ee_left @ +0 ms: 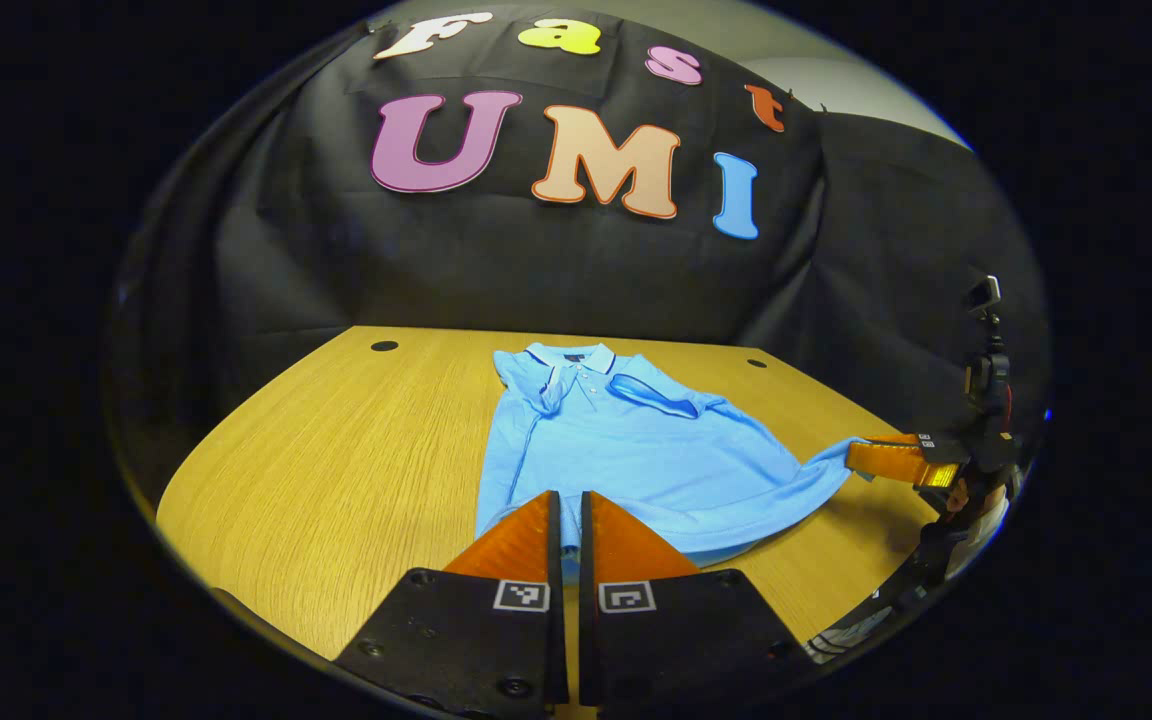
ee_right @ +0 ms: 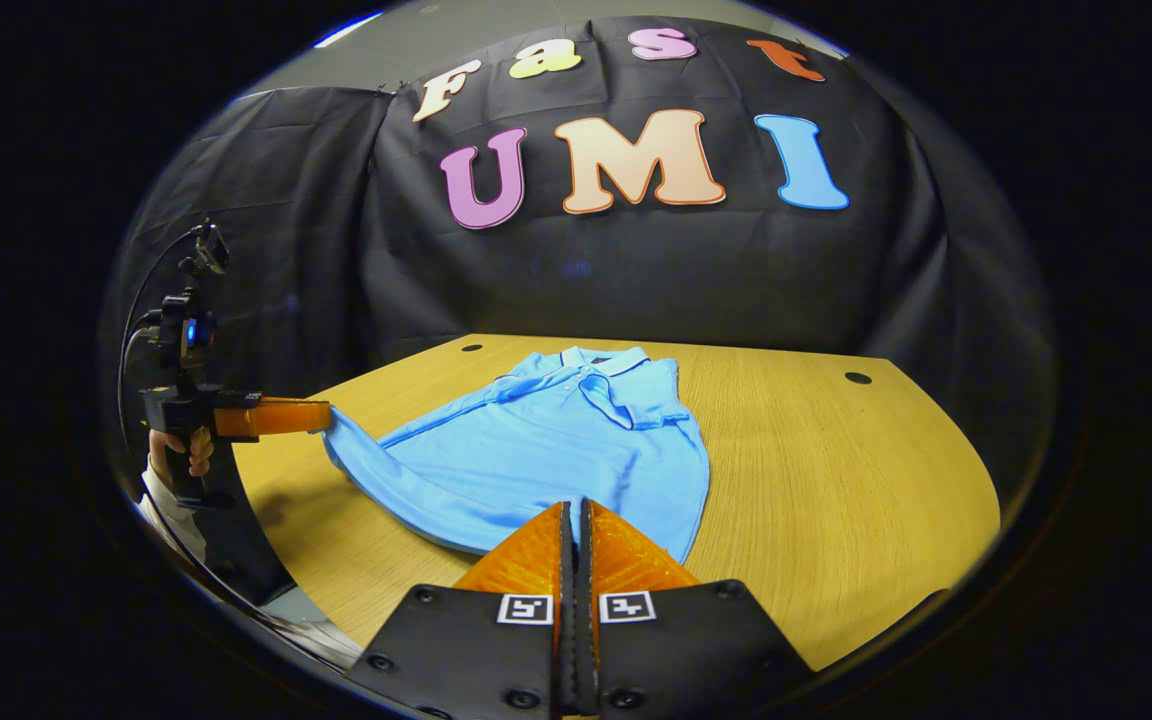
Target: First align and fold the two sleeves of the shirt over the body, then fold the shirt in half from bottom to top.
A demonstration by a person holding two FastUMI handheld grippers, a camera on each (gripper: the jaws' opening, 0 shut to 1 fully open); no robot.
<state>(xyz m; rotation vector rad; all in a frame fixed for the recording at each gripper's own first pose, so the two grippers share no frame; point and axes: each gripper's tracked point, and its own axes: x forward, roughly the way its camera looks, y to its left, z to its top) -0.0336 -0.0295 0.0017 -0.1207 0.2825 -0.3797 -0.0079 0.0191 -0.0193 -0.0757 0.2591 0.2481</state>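
Polo shirt (ee_left: 626,450), soft blue knit, lies on the wood-grain desk (ee_left: 336,470), bare board on both sides. Left hand-held gripper (ee_left: 568,510) and right hand-held gripper (ee_right: 573,520) each apparently pinch a lifted hem corner.

In the left gripper view, the shirt (ee_left: 626,450) hem at six o'clock is hidden behind the left tongs (ee_left: 568,520). In the right gripper view, the right tongs (ee_right: 576,530) likewise cover the hem's corner; the surface (ee_right: 836,480) is cut off at six o'clock.
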